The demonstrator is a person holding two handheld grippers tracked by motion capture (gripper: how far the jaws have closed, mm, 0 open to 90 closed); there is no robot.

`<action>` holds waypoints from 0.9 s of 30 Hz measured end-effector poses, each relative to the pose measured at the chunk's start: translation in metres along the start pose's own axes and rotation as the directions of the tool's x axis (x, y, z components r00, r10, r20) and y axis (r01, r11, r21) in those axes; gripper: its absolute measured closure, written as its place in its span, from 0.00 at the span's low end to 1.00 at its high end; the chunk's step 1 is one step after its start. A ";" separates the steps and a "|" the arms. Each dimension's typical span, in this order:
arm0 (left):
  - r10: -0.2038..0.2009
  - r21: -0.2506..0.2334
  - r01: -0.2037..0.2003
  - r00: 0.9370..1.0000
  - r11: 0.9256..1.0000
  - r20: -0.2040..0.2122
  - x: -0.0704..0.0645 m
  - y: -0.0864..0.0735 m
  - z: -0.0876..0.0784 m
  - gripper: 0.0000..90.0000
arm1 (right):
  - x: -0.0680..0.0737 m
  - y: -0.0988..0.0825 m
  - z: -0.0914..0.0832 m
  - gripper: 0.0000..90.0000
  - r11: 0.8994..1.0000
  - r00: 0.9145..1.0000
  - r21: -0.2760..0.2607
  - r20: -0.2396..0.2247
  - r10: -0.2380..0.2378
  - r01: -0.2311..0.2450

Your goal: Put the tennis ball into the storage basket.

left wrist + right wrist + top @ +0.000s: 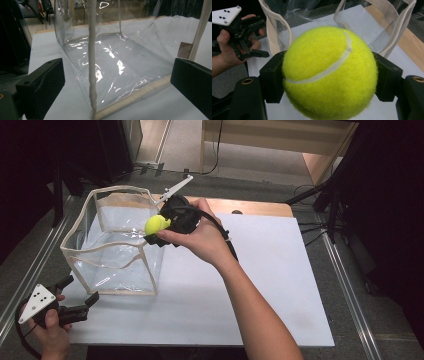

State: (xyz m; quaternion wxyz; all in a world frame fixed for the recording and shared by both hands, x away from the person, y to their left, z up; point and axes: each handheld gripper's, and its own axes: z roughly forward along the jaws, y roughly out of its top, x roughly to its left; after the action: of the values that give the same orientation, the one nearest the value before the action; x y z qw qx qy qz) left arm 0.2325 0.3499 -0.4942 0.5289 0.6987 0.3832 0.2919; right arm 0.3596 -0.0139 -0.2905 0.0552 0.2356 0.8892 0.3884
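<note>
The right gripper (159, 227), its 2 jaws clamped on the fuzzy yellow tennis ball (157, 224), holds it above the near right rim of the clear plastic tote bag (112, 265), whose open mouth lies just leftward and below, while the left gripper (75, 292) waits open nearby.

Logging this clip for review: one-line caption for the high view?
Right gripper holds a tennis ball at the clear bag's rim; left gripper waits open beside it.
</note>
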 end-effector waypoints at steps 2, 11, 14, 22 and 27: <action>0.001 0.000 -0.001 1.000 1.000 0.000 0.000 0.000 0.000 0.00 | 0.000 0.002 0.001 0.27 1.000 1.000 0.001 0.001 -0.003 0.003; 0.000 0.000 0.000 1.000 1.000 0.000 0.000 0.000 0.000 0.00 | -0.001 0.011 0.005 0.27 1.000 1.000 0.001 0.003 -0.004 0.004; -0.001 -0.001 0.001 1.000 1.000 0.001 0.000 0.000 0.000 0.00 | -0.001 0.014 0.007 0.27 1.000 1.000 -0.001 -0.002 -0.008 0.008; -0.003 -0.003 0.003 1.000 1.000 0.001 0.000 0.000 0.000 0.00 | 0.001 0.019 0.016 0.27 1.000 1.000 0.001 0.002 -0.014 0.014; -0.003 -0.002 0.003 1.000 1.000 0.000 0.000 0.000 0.000 0.00 | 0.000 0.023 0.020 0.27 1.000 1.000 -0.002 0.001 -0.020 0.020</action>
State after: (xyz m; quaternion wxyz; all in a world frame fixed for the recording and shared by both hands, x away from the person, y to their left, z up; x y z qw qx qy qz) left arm 0.2326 0.3502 -0.4940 0.5300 0.6977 0.3839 0.2913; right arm 0.3736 0.0130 -0.2881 0.0596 0.2266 0.8912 0.3884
